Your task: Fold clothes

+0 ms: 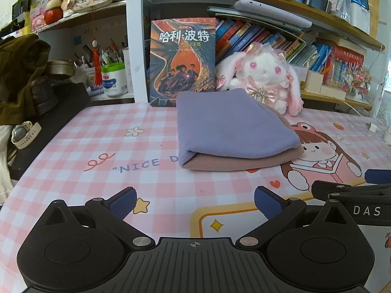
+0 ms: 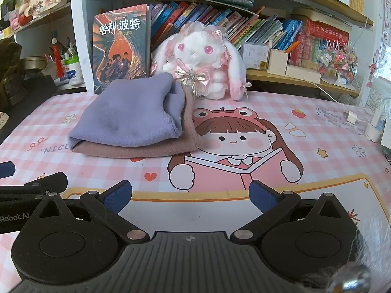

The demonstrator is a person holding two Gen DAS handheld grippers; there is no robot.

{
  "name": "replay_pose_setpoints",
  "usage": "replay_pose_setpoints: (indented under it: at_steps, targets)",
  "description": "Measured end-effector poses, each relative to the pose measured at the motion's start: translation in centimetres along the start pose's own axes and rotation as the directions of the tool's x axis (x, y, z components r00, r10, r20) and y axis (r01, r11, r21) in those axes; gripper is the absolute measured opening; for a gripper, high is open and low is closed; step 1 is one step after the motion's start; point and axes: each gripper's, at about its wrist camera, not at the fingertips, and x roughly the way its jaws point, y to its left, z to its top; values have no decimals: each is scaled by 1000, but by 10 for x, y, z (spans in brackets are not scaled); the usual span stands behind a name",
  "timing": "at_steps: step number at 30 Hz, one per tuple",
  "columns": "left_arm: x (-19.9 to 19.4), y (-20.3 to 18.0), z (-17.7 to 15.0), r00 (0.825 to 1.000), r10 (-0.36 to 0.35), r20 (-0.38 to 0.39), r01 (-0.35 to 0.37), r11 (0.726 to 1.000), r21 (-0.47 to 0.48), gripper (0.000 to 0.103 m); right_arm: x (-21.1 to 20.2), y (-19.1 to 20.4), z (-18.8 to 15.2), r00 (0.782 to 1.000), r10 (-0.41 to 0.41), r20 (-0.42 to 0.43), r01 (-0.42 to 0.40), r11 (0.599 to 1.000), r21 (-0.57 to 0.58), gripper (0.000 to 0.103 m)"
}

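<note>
A folded lavender cloth [image 1: 229, 124] lies on top of a folded mauve-pink cloth [image 1: 244, 162] on the pink checked desk mat [image 1: 97, 146]. The stack also shows in the right wrist view, lavender cloth [image 2: 127, 119] over the pink cloth [image 2: 146, 149]. My left gripper [image 1: 195, 201] is open and empty, hovering over the mat a short way in front of the stack. My right gripper [image 2: 190, 195] is open and empty, in front of and to the right of the stack. The right gripper's arm shows at the left wrist view's right edge [image 1: 352, 195].
A white and pink plush rabbit [image 2: 202, 58] sits just behind the stack, next to an upright book [image 1: 183, 61]. Bookshelves run along the back. A watch [image 1: 24, 134] and dark clothing [image 1: 22, 73] lie at the left. A charger plug and cable [image 2: 352, 117] lie at the right.
</note>
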Motion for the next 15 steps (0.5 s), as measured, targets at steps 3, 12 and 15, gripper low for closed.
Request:
replay_pose_setpoints:
  at_steps: [3,12,15]
  targets:
    - [0,0,0,1000,0,0,0,1000,0,103,0,0,0,1000,0,-2,0,1000,1,103]
    - [0,0,0,1000,-7,1,7,1000,-1,103,1,0,0,1000,-1,-2,1,1000,0,103]
    - [0,0,0,1000,-9,-1,9,1000,-4,103,1,0,0,1000,-1,-2,1,1000,0,103]
